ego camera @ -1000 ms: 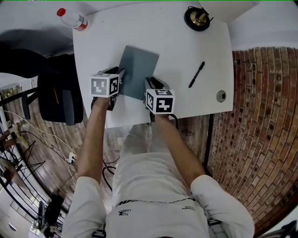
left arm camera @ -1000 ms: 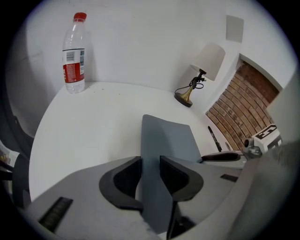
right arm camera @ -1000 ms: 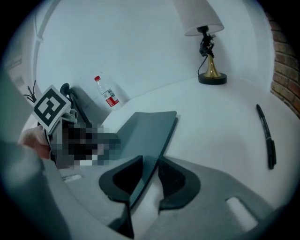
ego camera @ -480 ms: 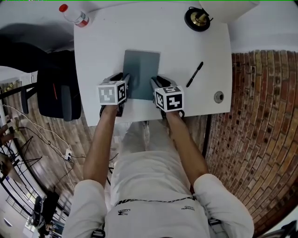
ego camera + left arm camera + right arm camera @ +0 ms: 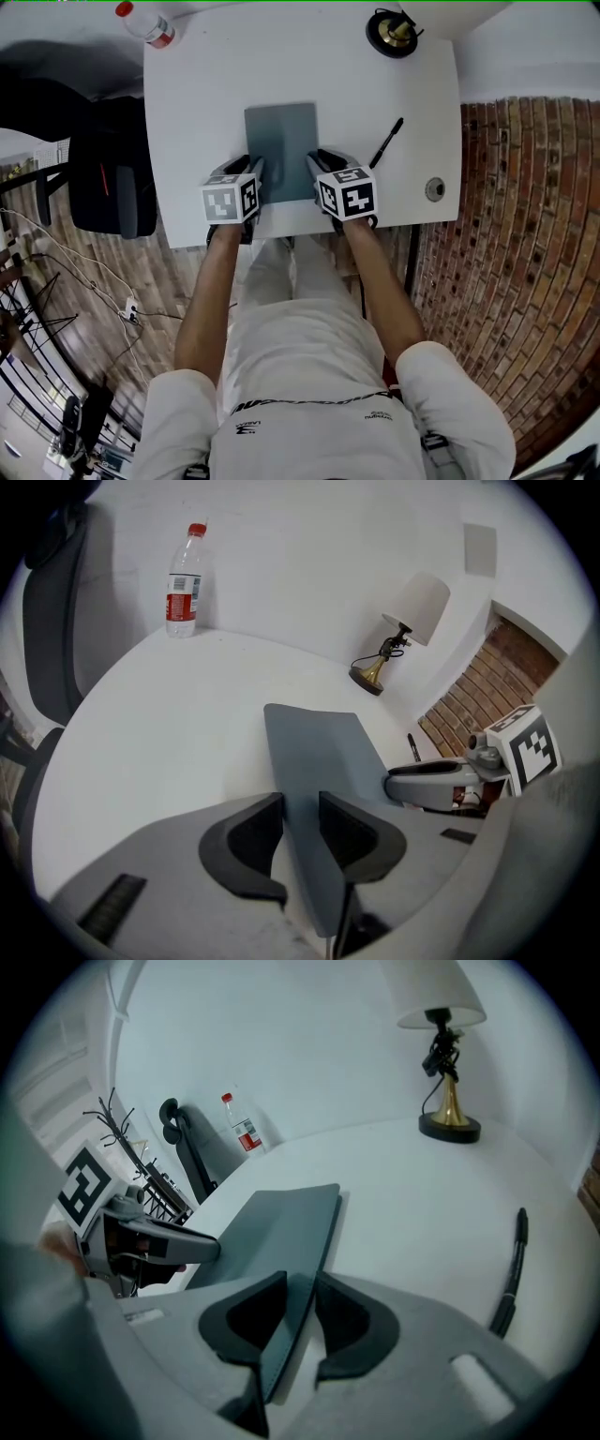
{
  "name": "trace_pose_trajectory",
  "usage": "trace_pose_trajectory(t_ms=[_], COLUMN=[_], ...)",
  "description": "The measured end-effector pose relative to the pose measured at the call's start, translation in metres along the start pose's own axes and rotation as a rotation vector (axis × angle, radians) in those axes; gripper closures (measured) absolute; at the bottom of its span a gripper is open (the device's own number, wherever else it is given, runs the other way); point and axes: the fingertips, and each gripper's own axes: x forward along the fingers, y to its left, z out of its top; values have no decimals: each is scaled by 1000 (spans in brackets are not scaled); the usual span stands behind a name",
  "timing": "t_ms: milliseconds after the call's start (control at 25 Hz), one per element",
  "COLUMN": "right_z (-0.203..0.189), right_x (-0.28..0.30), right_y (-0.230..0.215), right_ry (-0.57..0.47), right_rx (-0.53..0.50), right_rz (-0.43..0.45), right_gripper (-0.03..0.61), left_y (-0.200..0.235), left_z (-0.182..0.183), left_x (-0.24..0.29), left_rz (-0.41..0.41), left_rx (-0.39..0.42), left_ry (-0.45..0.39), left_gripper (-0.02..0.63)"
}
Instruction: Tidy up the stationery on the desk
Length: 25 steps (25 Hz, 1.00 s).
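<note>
Straightened, the flat matte-grey notebook (image 5: pixel 281 141) lies on smooth white desk (image 5: pixel 202 84).

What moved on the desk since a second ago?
The grey notebook turned from slanted to straight with the desk edge. The left claw and the right claw swung it round, each gripping one side near its close end. The right claw has just been closing, with the notebook's edge between its jaws. The pen, lamp and bottle stayed put.
</note>
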Motion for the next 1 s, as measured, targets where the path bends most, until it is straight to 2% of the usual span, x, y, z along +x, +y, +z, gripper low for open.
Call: trace_pose_trajectory(t_ms=[320,840,1000], right_z=[-15,-18,-15], right_x=[-12,-14,-23], right_y=[-1,-2,-2], right_ry=[0,-26,-52], right_rx=[-1,27,32], right_rz=[-18,-13,-16], right_gripper=[491,491,489], left_y=[-10,-10,-13], left_z=[-16,-18,-12], left_x=[-7,-5,-15], left_rz=[11,9,13], left_rx=[-2,31,47], left_ry=[-4,-29,-67], left_gripper=[495,495,495])
